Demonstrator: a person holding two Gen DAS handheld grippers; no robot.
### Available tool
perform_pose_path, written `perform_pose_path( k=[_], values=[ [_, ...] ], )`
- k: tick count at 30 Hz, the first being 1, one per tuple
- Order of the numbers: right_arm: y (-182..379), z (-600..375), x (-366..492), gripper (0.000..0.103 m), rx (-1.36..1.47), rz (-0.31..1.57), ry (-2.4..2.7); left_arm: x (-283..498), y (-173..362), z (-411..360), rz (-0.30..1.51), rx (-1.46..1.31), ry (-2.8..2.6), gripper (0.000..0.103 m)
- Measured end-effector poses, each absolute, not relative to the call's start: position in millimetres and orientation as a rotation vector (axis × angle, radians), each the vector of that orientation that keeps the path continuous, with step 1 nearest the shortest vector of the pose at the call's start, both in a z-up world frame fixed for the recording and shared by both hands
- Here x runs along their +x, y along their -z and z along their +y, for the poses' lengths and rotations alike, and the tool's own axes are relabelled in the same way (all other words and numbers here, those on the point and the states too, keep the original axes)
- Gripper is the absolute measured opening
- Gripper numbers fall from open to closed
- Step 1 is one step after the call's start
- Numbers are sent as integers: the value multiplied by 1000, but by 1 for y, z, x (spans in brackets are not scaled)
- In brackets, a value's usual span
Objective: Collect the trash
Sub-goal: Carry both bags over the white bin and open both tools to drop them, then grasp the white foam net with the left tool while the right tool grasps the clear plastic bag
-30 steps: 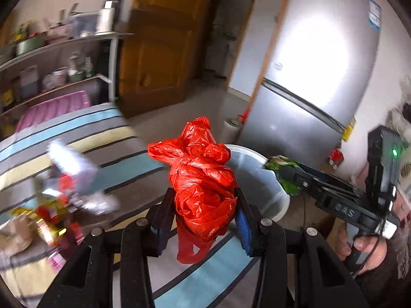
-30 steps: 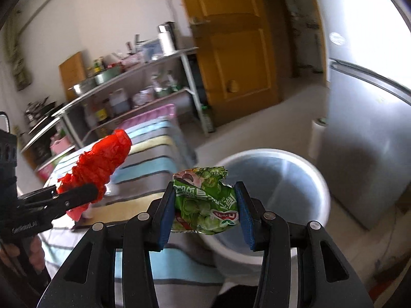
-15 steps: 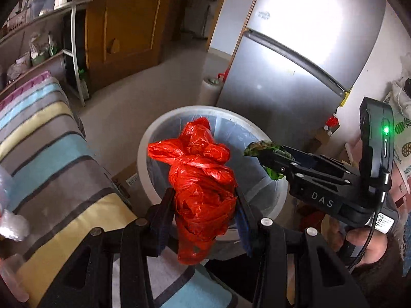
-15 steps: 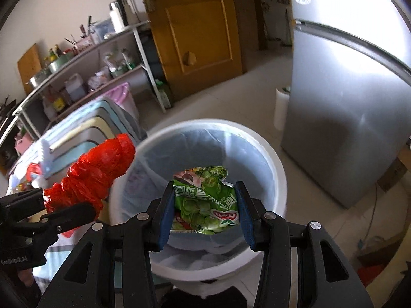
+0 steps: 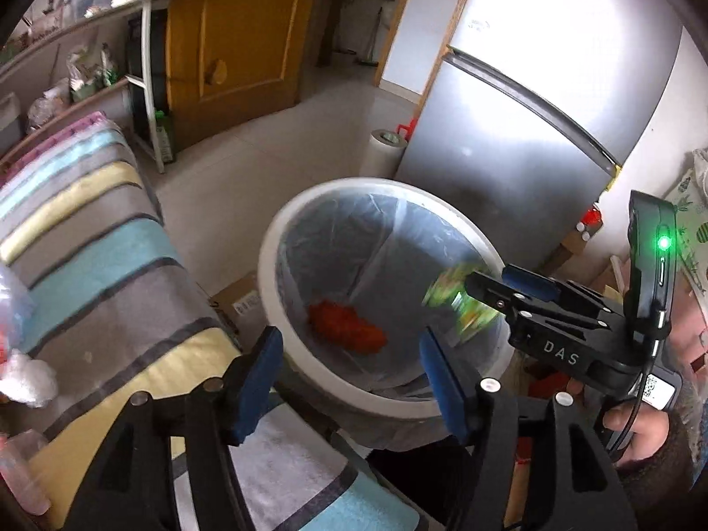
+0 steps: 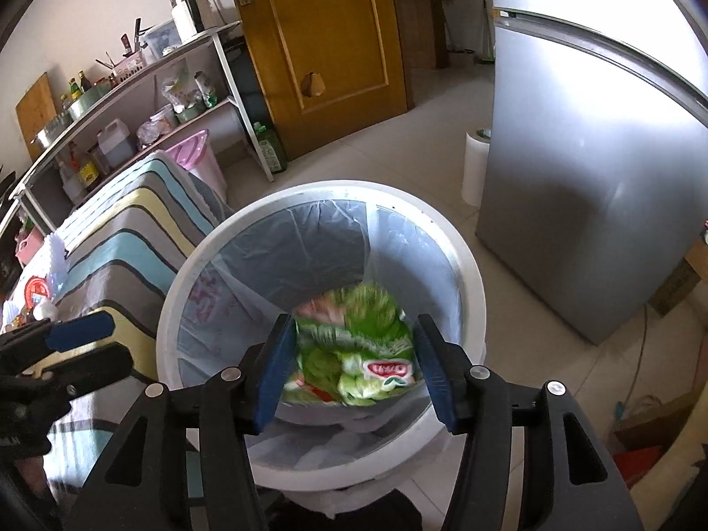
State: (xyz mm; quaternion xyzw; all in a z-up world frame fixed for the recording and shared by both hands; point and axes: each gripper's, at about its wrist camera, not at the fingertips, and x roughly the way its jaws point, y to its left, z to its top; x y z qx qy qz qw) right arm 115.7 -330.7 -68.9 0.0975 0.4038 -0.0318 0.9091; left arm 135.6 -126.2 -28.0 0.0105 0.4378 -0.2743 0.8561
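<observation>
Half a second earlier both grippers had been clamped on their trash; by now each had let go. The left gripper (image 5: 349,367) stood with its blue pads wide apart and nothing between them, poised over the near rim of the white bin (image 5: 283,239). The red plastic bag (image 5: 347,326) it had carried lay down inside the bin, on the pale liner near the bottom.

The right gripper (image 6: 354,369) had its jaws spread as well. The green snack wrapper (image 6: 356,347) showed between them, blurred, and seemed clear of both pads, though I could not be sure it touched neither. From the left wrist view the same wrapper (image 5: 460,301) was a green smear at the tip of the right gripper (image 5: 486,285), above the bin's far side.

The bin stood on the tiled floor, just beside the table with the striped cloth (image 5: 101,265) and near the silver fridge (image 6: 588,186). A white paper roll (image 6: 475,168) stood upright against the fridge, and a wooden door (image 6: 327,44) was shut behind.
</observation>
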Motion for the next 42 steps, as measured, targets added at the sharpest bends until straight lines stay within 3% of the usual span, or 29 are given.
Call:
perform_pose_path(
  k=[13,23,42],
  values=[
    [30,-302,91,59,189,738,22,108,-10,-77,793,-32,514,73],
    [-6,-224,74,59,142,643,-150,79,-23,5,717,-95,359,76],
    [21,-73,127,59,-47,737,-485,62,-7,174,691,-205,-7,80]
  ],
)
